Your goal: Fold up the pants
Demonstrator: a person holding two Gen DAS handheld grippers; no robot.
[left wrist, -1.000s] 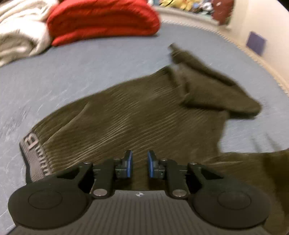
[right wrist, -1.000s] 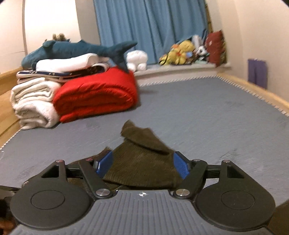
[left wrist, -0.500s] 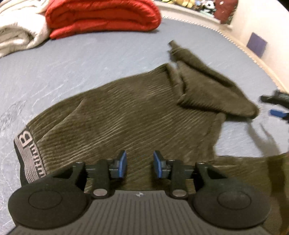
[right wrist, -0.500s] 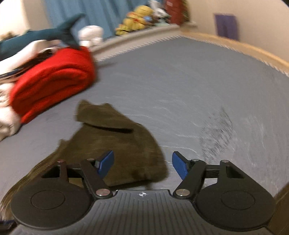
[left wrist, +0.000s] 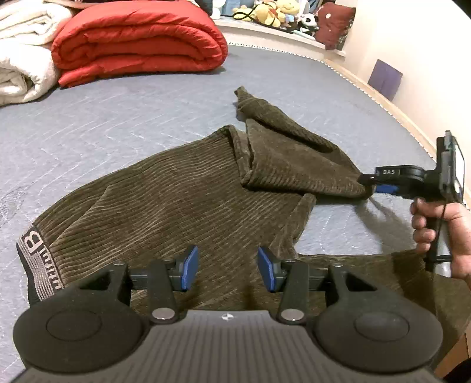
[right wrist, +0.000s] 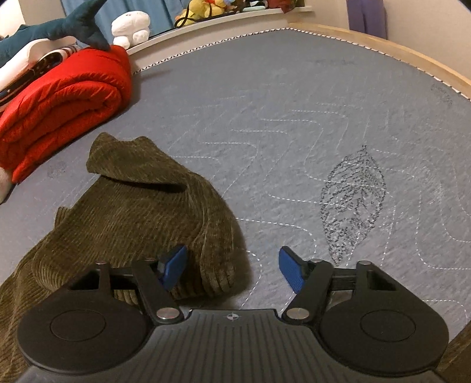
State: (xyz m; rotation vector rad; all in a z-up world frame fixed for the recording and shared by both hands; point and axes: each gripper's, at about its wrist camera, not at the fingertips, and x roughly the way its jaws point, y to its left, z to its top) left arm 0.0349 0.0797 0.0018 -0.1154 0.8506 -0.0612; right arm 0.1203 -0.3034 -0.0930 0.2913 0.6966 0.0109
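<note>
Olive-brown corduroy pants [left wrist: 182,200] lie spread on the grey bed, the waistband with its grey letter band [left wrist: 38,259] at the left. One leg is folded back on itself into a rumpled flap [left wrist: 294,159]. My left gripper [left wrist: 225,269] is open and empty just above the fabric near the crotch. My right gripper [right wrist: 232,266] is open, its jaws wide around the near corner of the folded leg [right wrist: 147,206]; its left pad [right wrist: 173,265] touches the cloth. The right gripper also shows in the left wrist view [left wrist: 379,184], at the flap's right end.
A rolled red duvet [left wrist: 138,41] and white blankets [left wrist: 20,50] lie at the far left. A shelf of stuffed toys [left wrist: 273,14] runs along the back. The wooden bed edge [right wrist: 397,50] curves along the right side.
My left gripper has opened from nearly shut to wide. My right gripper has moved down and right along the folded leg to its near corner and stayed open.
</note>
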